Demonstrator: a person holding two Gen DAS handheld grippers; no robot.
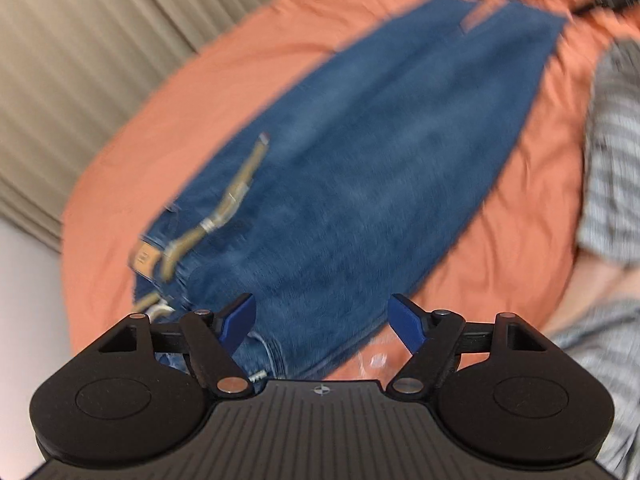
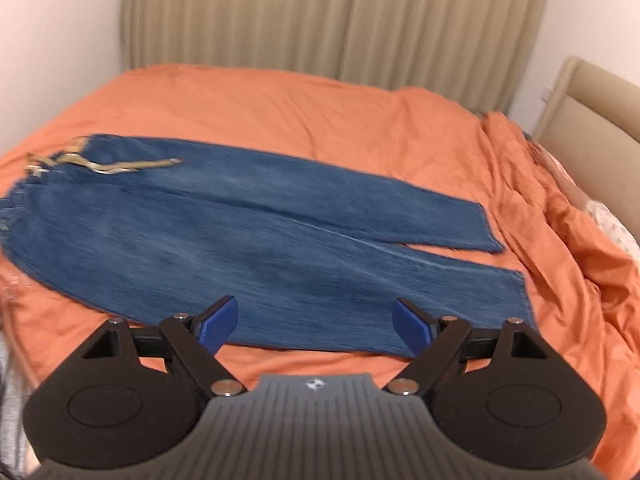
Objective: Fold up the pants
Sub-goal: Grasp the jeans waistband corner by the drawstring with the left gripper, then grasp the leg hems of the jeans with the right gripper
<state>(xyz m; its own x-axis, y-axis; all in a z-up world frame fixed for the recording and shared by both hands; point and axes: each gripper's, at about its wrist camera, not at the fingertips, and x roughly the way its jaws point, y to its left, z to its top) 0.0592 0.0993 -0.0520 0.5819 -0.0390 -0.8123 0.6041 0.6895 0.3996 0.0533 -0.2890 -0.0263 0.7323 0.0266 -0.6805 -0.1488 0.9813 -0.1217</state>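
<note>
Blue denim pants (image 2: 248, 236) lie flat on the orange bed cover (image 2: 320, 112), waist at the left and both legs running right. A tan belt (image 2: 116, 165) hangs loose at the waist. In the left wrist view the pants (image 1: 368, 168) stretch away from the waist, with the belt (image 1: 224, 208) at the left. My left gripper (image 1: 322, 316) is open and empty just above the waist end. My right gripper (image 2: 316, 318) is open and empty over the near edge of the closer leg.
Beige curtains (image 2: 320, 16) hang behind the bed. A padded headboard (image 2: 592, 108) stands at the right, with a pillow (image 2: 616, 232) under the bunched cover. The person's grey striped shirt (image 1: 616, 152) shows at the right of the left wrist view.
</note>
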